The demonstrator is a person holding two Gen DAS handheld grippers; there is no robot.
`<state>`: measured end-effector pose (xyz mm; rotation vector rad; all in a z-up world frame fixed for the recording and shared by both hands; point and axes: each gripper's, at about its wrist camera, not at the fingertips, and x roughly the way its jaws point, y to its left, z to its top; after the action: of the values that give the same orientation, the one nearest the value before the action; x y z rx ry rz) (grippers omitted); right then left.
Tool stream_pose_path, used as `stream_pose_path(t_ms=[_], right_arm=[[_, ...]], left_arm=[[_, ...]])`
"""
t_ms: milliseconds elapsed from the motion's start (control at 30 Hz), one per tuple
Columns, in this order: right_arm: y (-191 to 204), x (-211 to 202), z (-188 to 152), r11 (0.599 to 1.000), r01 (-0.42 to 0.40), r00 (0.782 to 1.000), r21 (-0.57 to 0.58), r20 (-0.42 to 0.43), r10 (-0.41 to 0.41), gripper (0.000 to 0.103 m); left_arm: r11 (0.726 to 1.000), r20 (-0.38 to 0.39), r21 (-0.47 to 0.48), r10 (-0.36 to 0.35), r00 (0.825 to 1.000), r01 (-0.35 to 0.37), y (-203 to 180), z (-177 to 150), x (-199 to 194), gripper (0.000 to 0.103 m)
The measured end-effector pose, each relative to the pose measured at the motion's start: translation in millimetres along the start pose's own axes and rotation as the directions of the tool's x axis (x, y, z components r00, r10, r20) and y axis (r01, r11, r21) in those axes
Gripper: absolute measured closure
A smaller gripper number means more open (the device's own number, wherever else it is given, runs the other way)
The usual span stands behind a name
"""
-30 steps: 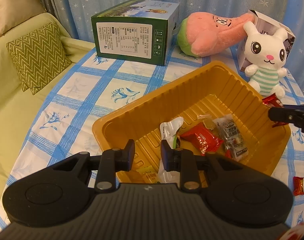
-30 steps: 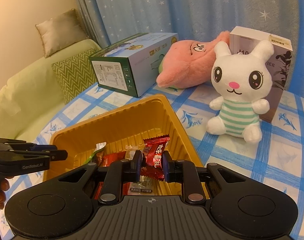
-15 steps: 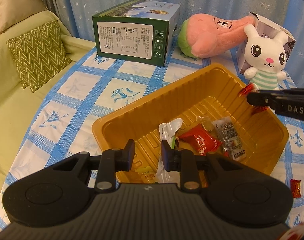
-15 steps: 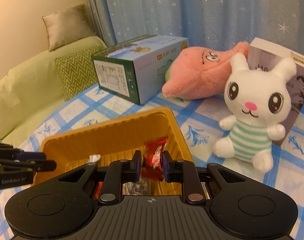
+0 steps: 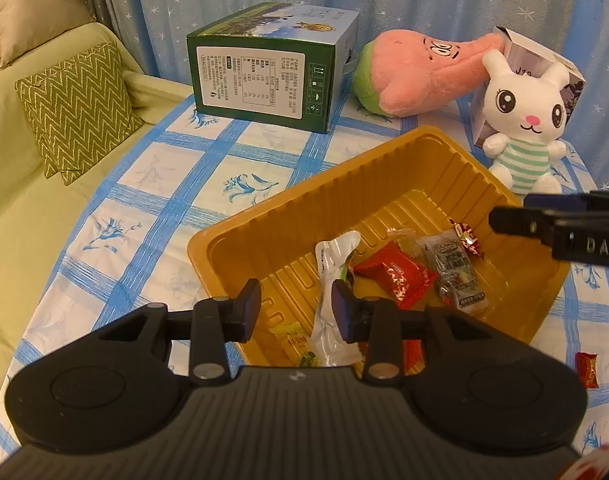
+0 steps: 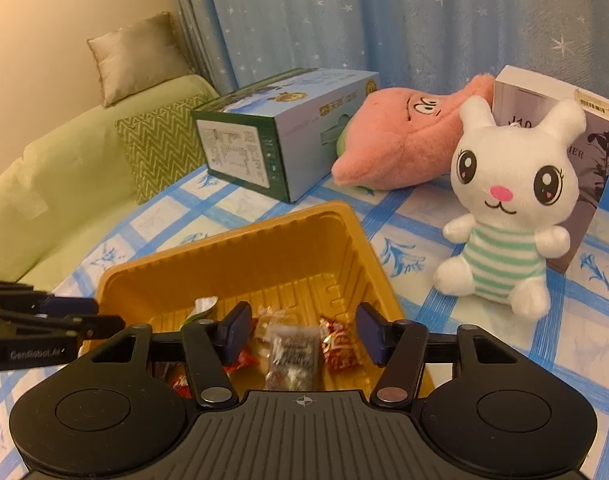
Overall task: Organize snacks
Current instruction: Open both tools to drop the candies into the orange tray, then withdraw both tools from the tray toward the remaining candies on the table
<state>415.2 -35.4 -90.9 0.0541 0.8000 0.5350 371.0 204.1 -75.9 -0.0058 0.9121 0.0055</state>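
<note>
Progress: well advanced, not complete. Several wrapped snacks lying loose on the floor of the yellow tray [image 5: 444, 168]: white pouch [image 5: 331, 280], red packet [image 5: 400, 278], clear grey packet [image 5: 456, 276], small yellow-green sachet [image 5: 298, 346]. Small red candy [image 6: 338, 344] now resting on the tray floor, below and between the fingers of the right gripper [image 6: 302, 332], touching neither pad.

Right gripper: jaws just opened, standing moderately wide, nothing held. Left gripper [image 5: 296, 308]: jaws also just opened somewhat, gap narrow to middling, empty; white pouch directly beyond its right finger, contact not determinable.

Outstanding: at least one red candy [image 5: 586, 368] seen on the checked tablecloth [image 5: 144, 184], outside the tray, off to the right of the left gripper. Further strays beyond view not excluded.

Orientation: released candy lying flat, long axis roughly along the right gripper's line of sight, twisted end pointing away. White pouch likewise lengthwise away from the left gripper, slightly tilted.
</note>
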Motion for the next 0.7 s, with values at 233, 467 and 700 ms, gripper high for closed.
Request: stream_pose_path(t_ms=[233,467,700], right_arm=[[6,-22,-13,0.999,-0.016,1.000,0.039,-0.005,0.016,0.033],[12,-56,-27,0.996,-0.024,1.000,0.088,0.020,0.023,0.029],[22,-90,-49,0.995,-0.012,0.999,0.102,0.034,0.008,0.029]], left_arm=[[1.000,0.026,0.004,0.004,1.000,-0.004,-5,-7,-24,0.051],[1.000,0.059,0.007,-0.009,0.998,0.009,-11,-22,-59,0.032],[1.000,0.089,0.004,0.015,0.996,-0.015,-17,-45,-96,0.018]])
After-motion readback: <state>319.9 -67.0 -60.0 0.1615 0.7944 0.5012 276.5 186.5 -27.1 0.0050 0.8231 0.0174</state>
